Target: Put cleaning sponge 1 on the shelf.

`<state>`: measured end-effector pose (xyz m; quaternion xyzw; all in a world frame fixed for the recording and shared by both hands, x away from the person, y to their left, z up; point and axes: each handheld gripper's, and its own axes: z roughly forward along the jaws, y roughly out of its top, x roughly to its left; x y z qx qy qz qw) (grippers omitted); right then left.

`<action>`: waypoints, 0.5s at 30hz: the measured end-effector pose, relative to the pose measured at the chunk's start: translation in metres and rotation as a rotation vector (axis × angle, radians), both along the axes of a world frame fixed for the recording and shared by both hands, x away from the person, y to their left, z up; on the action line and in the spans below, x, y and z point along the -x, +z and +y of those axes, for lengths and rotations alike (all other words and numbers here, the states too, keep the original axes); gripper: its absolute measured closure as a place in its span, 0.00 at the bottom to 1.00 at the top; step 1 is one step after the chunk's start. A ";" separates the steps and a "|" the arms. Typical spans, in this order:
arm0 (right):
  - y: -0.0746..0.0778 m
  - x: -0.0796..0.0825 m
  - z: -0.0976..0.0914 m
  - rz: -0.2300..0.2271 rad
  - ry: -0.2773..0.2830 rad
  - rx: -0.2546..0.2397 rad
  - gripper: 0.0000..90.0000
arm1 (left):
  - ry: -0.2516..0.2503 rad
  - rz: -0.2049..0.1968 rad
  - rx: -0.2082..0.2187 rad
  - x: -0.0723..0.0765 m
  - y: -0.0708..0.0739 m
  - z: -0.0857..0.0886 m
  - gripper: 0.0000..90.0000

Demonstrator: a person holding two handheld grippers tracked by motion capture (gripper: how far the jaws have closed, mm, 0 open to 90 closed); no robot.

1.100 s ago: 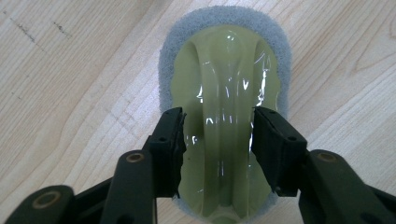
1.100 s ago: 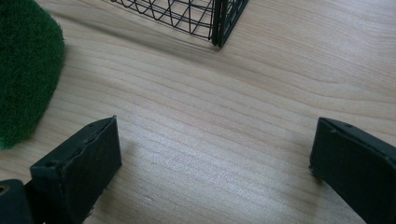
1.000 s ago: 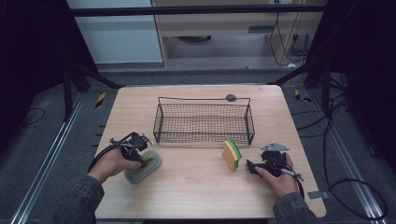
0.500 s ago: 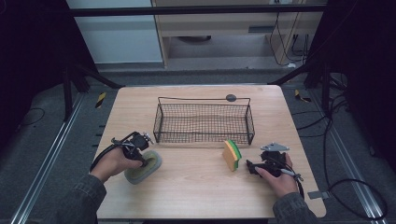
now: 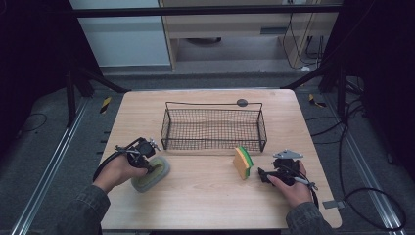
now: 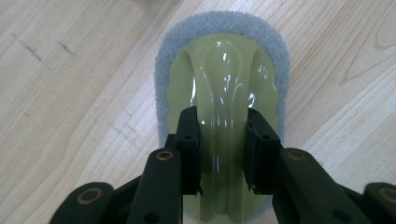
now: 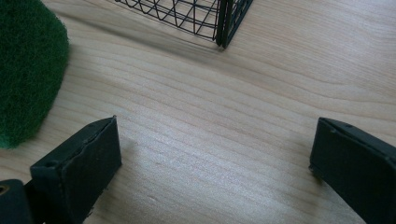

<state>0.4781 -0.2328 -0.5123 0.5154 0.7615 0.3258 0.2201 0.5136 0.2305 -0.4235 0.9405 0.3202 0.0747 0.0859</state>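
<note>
- We hold the left gripper over the grey scrubber, which lies flat on the worktop at our left, near the front edge.
- In the left gripper view the scrubber has a shiny yellow-green handle running down its middle, with a grey sponge rim around it.
- The handle's long line runs straight away from the left gripper, so the two jaws sit one on each side of it, like hands around a stick.
- The jaws have just been closing, and now they press on both sides of the handle. They are clamped on the scrubber.
- The wire basket stands behind the scrubber and a bit to the right, near it. We think the next move is to lift the scrubber up and over the basket's front wall.
- The left hand is the one at the scrubber. The right gripper is well apart from it, on the far side of the worktop.
- The right gripper rests low with its jaws wide apart and nothing between them, only bare wood.
- Just beside the right gripper's jaws stands the yellow and green sponge, on its edge. In the right gripper view its green pad sits off to the left, not between the jaws.
</note>
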 end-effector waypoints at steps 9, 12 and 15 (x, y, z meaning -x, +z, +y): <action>0.000 0.000 0.000 -0.002 0.001 -0.004 0.02 | -0.052 -0.089 -0.005 0.007 0.021 0.000 0.78; 0.000 0.000 0.000 -0.002 0.001 -0.004 0.02 | -0.078 -0.128 -0.012 0.010 0.030 -0.001 0.78; 0.000 0.000 0.000 -0.002 0.002 -0.004 0.02 | -0.104 -0.167 -0.022 0.011 0.038 -0.002 0.78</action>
